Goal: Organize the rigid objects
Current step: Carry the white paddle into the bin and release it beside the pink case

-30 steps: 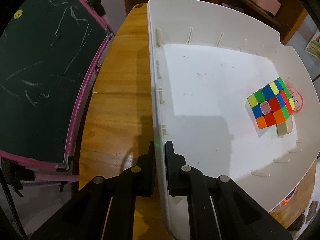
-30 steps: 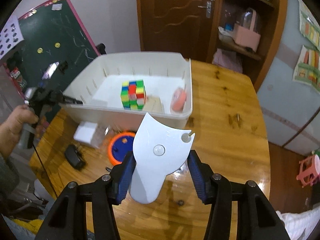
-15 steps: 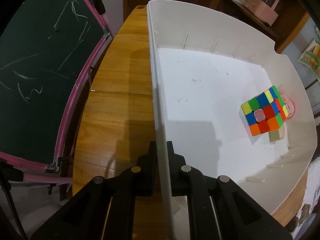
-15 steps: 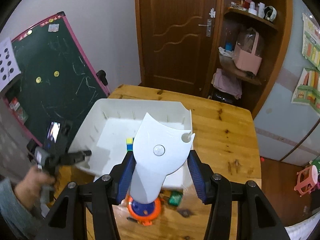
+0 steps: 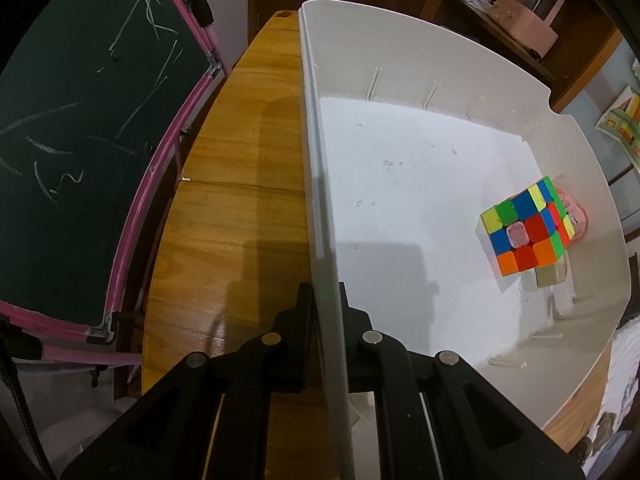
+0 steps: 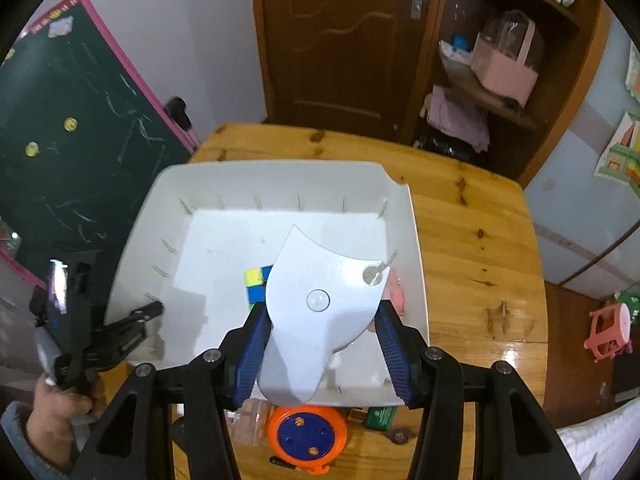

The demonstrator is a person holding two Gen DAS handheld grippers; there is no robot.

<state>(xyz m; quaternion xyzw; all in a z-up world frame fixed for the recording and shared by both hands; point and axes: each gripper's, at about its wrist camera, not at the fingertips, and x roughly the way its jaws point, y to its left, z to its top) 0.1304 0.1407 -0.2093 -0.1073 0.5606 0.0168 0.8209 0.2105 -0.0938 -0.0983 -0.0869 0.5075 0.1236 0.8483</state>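
Observation:
A white plastic bin (image 5: 420,80) (image 6: 280,176) stands on a wooden table (image 6: 472,232). My left gripper (image 5: 325,296) (image 6: 154,308) is shut on the bin's left wall. Inside lie a colourful puzzle cube (image 5: 524,232) (image 6: 254,284), a pale block (image 5: 550,276) and a pink round object (image 5: 574,216) (image 6: 394,292). My right gripper (image 6: 320,344) is shut on a white plastic fan-shaped piece (image 6: 320,300) and holds it above the bin's near right part, hiding most of the cube.
A green chalkboard with a pink frame (image 5: 80,152) (image 6: 72,128) stands left of the table. An orange and blue round toy (image 6: 306,436) and a green item (image 6: 378,416) lie on the table before the bin. A door (image 6: 340,40) and shelves (image 6: 512,48) stand behind.
My right gripper has risen and moved forward with the white piece, from the table in front of the bin to above it. My left gripper stays clamped on the bin wall.

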